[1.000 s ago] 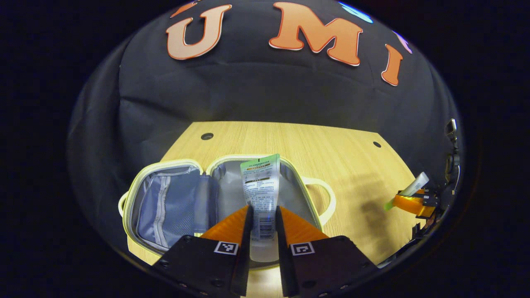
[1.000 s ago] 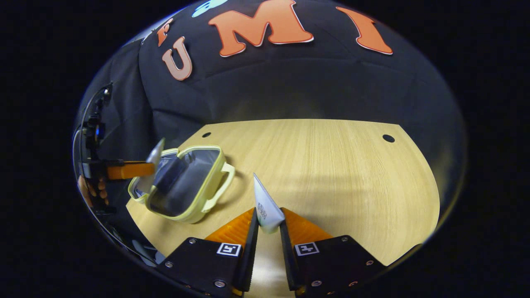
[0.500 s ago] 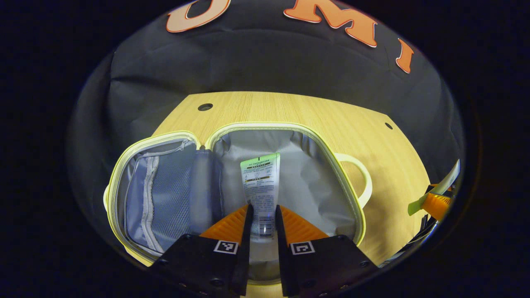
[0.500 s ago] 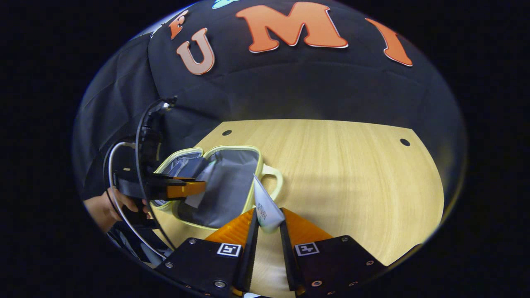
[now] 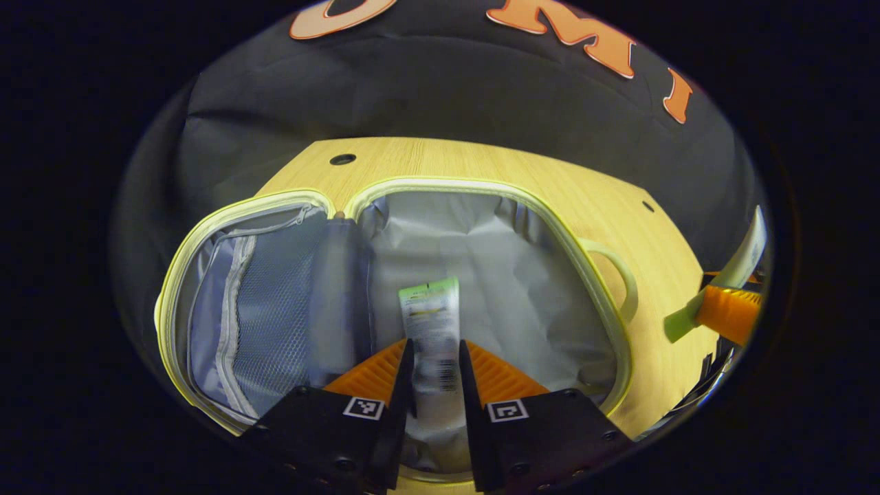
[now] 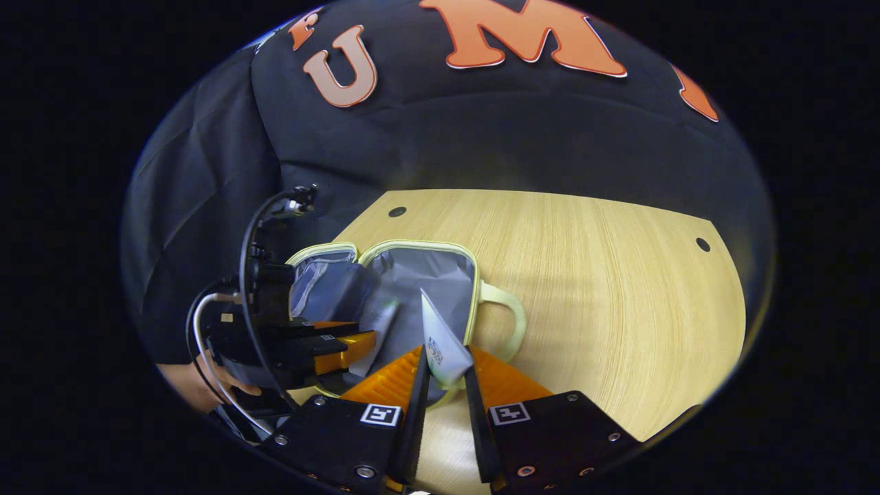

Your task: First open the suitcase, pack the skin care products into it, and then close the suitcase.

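The suitcase [image 5: 605,323] lies open on the wooden table [image 5: 481,161], its grey lining spread across the middle of the left gripper view and a mesh pocket [image 5: 268,309] in the lid half at centre left. The left gripper [image 5: 434,357] is clamped on a green-topped tube [image 5: 430,323], which points up the frame over the right-hand half of the case. Whether the tube's tip touches the lining cannot be told.

In the right gripper view the right gripper [image 6: 445,371] is pinched on a second, white tube [image 6: 440,340] at lower centre, just in front of the case's near rim and beside its handle [image 6: 505,320]. The left gripper and the hand holding it sit close by at lower left.

The likely trouble is crowding: both grippers head for the same half of the case, so they could knock together or one tube could push the other. A tube let go while tilted may lean on the rim and later catch in the closing edge. Pressing on the soft wall could also slide the light case across the table.
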Available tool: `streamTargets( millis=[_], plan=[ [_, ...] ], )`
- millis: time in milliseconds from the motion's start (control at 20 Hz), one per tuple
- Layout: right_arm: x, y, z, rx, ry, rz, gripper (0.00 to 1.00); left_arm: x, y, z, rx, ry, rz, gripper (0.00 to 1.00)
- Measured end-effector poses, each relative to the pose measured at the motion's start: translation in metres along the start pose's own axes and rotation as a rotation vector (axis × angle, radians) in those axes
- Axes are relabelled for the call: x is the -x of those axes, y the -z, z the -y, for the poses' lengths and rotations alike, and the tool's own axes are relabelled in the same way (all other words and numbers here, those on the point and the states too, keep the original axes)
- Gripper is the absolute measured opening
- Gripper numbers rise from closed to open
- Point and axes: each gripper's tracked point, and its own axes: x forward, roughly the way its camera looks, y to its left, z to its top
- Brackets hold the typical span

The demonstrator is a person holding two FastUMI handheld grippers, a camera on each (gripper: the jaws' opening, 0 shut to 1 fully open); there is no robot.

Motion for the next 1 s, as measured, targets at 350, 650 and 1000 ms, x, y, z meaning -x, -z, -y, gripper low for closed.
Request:
streamTargets(
  millis=[350, 650, 1000],
  plan=[
    [-0.044, 0.008, -0.030, 0.047, -0.042, -0.107, 0.33, 0.063, -0.047, -0.041, 0.046, -0.030, 0.241, 0.84],
    [-0.083, 0.032, -0.042, 0.005, -0.033, -0.251, 0.34, 0.167, -0.065, -0.150, 0.090, -0.232, 0.368, 0.87],
    [-0.094, 0.028, -0.030, -0.039, 0.029, -0.249, 0.45, 0.202, -0.024, -0.279, 0.317, -0.371, 0.316, 0.92]
  ],
)
